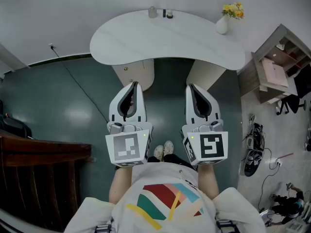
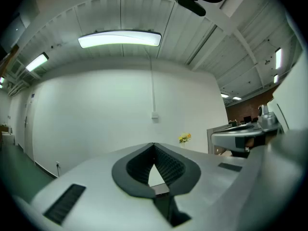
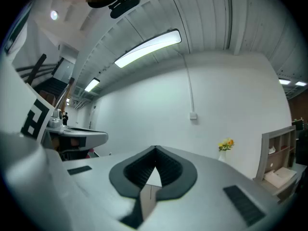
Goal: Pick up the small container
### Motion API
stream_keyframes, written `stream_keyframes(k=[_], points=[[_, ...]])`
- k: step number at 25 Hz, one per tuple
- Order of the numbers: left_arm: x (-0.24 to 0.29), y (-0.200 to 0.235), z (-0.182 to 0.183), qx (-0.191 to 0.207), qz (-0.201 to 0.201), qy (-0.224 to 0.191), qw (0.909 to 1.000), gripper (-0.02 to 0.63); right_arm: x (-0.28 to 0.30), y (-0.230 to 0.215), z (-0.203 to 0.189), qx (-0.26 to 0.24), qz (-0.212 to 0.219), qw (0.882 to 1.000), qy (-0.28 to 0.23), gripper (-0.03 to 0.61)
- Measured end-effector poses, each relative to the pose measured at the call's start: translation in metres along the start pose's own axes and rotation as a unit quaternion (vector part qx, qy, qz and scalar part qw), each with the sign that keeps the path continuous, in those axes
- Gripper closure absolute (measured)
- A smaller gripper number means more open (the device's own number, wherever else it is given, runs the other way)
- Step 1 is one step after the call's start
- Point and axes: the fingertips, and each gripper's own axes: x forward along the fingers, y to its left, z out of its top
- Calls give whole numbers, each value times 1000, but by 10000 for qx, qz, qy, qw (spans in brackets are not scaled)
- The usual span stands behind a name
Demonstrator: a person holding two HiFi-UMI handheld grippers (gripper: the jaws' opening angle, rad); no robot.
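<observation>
On the white curved table (image 1: pixel 194 42) ahead, a small pale container (image 1: pixel 152 12) stands at the far edge, next to two small dark items (image 1: pixel 167 14). My left gripper (image 1: pixel 134 84) and right gripper (image 1: pixel 189 87) are side by side, held level over the floor short of the table's near edge. Both are shut with nothing between the jaws. The left gripper view shows its jaws (image 2: pixel 154 145) meeting at the tips, and the right gripper view shows the same (image 3: pixel 155 149). The container is hidden in both gripper views.
A white vase of yellow flowers (image 1: pixel 223 21) stands at the table's right end. A wooden shelf unit (image 1: pixel 272 67) is on the right with shoes (image 1: pixel 252 152) on the floor near it. Dark wooden furniture (image 1: pixel 39 164) sits at the left. A cable (image 1: pixel 77 81) runs across the green floor.
</observation>
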Motion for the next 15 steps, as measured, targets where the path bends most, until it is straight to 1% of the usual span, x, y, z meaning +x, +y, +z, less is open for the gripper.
stream_keyframes(k=[6, 11, 15], points=[[3, -7, 0, 9, -16, 9, 10000, 597, 1, 2, -5, 95, 70, 9999, 25, 568], [8, -7, -1, 30, 52, 48, 10000, 597, 2, 1, -8, 46, 208, 9998, 66, 568], [14, -10, -1, 53, 101, 59, 9999, 597, 2, -11, -9, 252, 224, 9994, 21, 568]])
